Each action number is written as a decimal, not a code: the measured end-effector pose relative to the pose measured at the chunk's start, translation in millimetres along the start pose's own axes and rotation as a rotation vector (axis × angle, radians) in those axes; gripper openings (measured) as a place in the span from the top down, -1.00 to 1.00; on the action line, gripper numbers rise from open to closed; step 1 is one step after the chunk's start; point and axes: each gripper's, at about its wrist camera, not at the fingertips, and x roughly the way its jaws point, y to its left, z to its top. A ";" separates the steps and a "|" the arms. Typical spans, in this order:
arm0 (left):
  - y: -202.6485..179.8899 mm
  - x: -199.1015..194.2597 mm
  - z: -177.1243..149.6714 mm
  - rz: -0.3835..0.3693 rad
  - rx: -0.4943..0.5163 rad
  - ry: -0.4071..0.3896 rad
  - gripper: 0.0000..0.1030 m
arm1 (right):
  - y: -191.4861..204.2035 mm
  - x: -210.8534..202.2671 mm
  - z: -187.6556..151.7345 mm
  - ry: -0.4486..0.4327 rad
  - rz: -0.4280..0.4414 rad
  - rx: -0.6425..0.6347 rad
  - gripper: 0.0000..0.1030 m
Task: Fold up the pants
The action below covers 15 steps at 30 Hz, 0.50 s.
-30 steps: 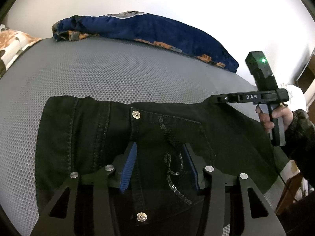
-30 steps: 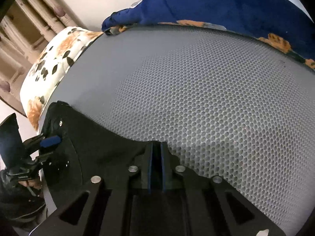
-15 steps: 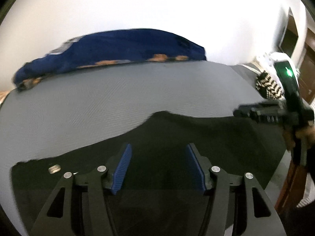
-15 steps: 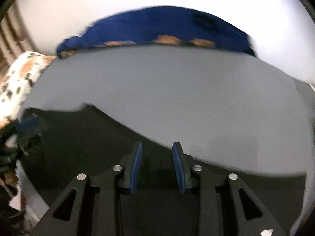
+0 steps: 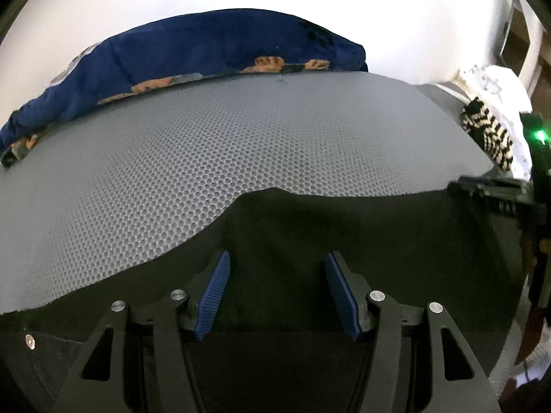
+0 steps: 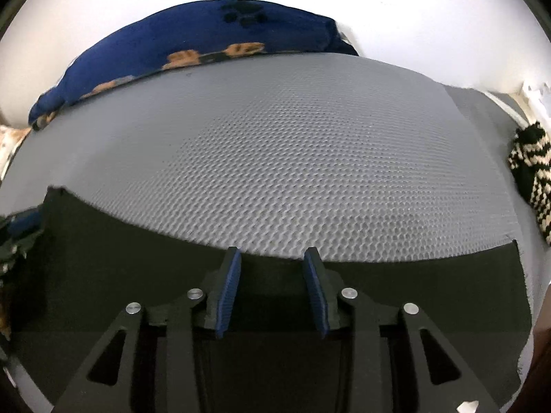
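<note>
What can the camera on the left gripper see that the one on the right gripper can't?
Only the left view shows a silver button on the pants, a green light on the other tool, and a white heap at far right. Only the right view shows a strip of orange-spotted white cloth at its left edge. Both show the black pants lying on the grey mat, the blue blanket behind, a striped black-and-white cloth, and each camera's own blue-padded gripper over the pants, nothing between its pads.

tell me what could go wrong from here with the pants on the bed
The black pants lie near the grey mattress edge and could slide off. Both tongs, left and right, are off the cloth, the right ones opening, so the fold may spring back. A regrasp could pinch only one layer.
</note>
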 end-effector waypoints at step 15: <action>-13.0 -43.1 -51.4 -0.026 -0.066 0.033 -0.19 | -100.3 -92.1 -64.2 -0.005 0.069 0.346 0.29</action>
